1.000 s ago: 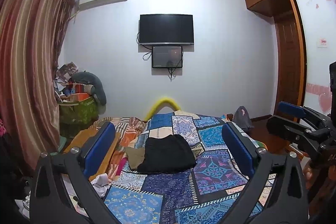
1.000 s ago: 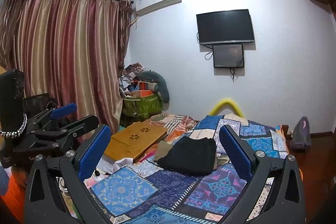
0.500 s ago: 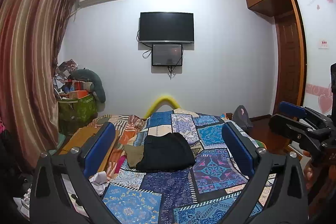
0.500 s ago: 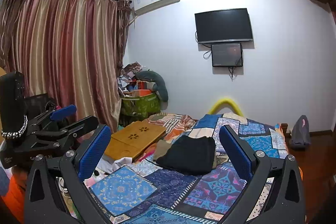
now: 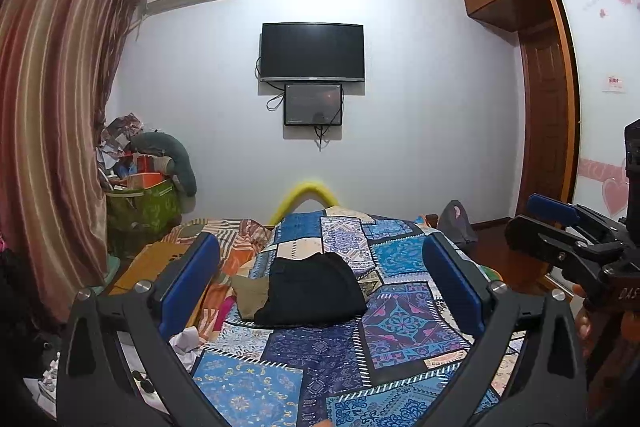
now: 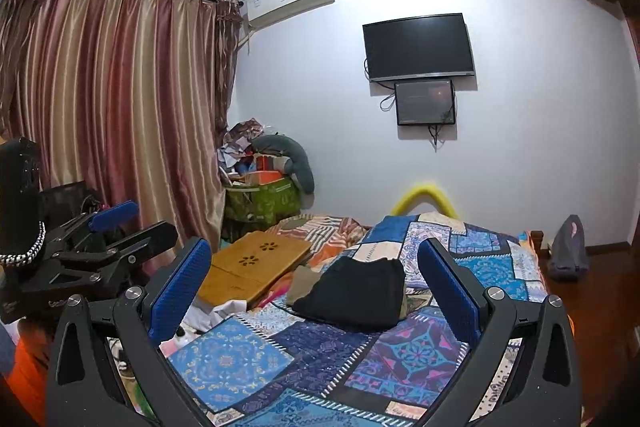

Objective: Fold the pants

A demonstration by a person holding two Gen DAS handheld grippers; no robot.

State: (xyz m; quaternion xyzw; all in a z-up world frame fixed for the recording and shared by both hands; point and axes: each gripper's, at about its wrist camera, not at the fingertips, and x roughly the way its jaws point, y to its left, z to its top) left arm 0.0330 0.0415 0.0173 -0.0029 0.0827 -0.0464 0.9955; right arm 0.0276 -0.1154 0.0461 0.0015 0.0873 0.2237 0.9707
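Folded black pants [image 5: 314,291] lie in a compact bundle on the patchwork bedspread [image 5: 320,359], with a khaki garment [image 5: 250,295] partly under their left side. My left gripper [image 5: 320,281] is open, held well above and short of the bundle, nothing between its blue pads. In the right wrist view the same black pants [image 6: 356,297] rest on the bedspread [image 6: 320,359], and my right gripper [image 6: 314,285] is also open and empty, held back from them. Each gripper shows at the edge of the other's view: the right gripper [image 5: 560,227] and the left gripper [image 6: 120,227].
A wooden lap tray [image 6: 256,267] lies on the bed's left side beside striped bedding. A green bin [image 6: 264,203] heaped with clutter stands by the curtain [image 6: 120,107]. A television [image 5: 312,51] hangs on the far wall. A grey bag [image 6: 568,251] sits on the floor at right.
Both views have drifted slightly, the scene sliding a little lower and left in frame. The pants have not moved and both grippers have stayed open.
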